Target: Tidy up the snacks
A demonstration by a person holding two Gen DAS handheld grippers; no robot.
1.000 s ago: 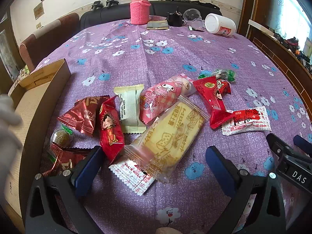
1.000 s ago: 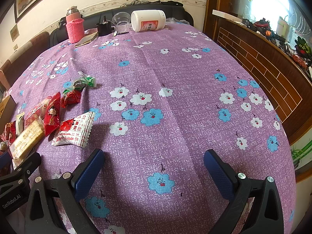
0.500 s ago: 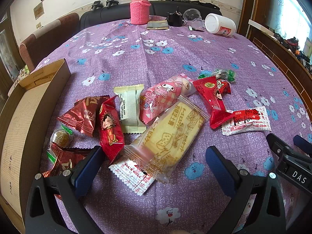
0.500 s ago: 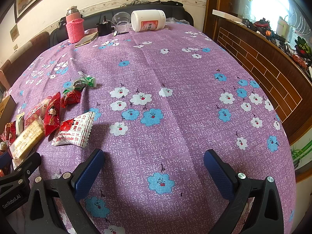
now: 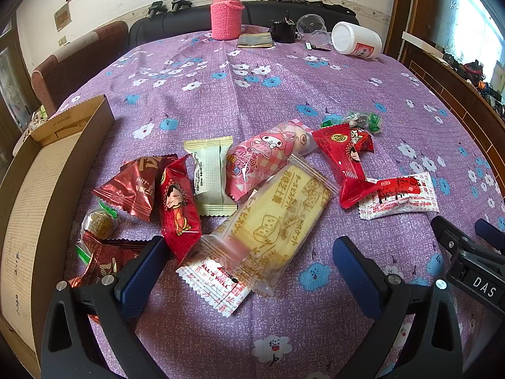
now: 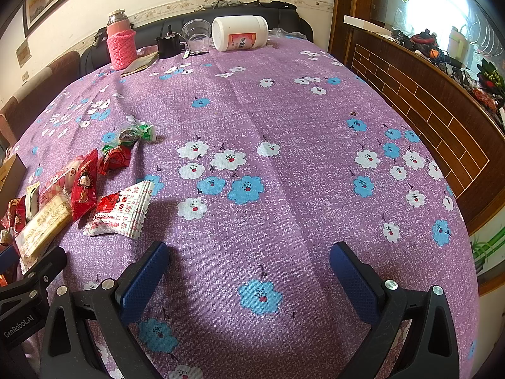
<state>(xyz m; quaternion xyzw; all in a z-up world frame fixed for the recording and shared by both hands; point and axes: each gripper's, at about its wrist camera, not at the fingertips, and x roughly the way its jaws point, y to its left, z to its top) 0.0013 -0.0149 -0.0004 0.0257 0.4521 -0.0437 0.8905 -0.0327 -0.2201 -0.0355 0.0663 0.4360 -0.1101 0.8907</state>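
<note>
Barely begun: brown cardboard box [image 5: 47, 170] at frame left bare, wrapped snacks [image 5: 271, 221] loose on purple-clothed bench [image 5: 252, 101], both hand-held grippers [image 5: 249, 268] [image 6: 249, 268] wide, holding nothing.

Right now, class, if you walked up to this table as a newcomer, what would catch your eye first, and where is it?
First, the jumble of bright snack packets on the purple flowered tablecloth, with the long yellow biscuit pack lying across the others just ahead of the open left gripper. Next, the open cardboard box at the table's left edge. Last, the pink knitted flask at the far end, with a white jar on its side.
</note>
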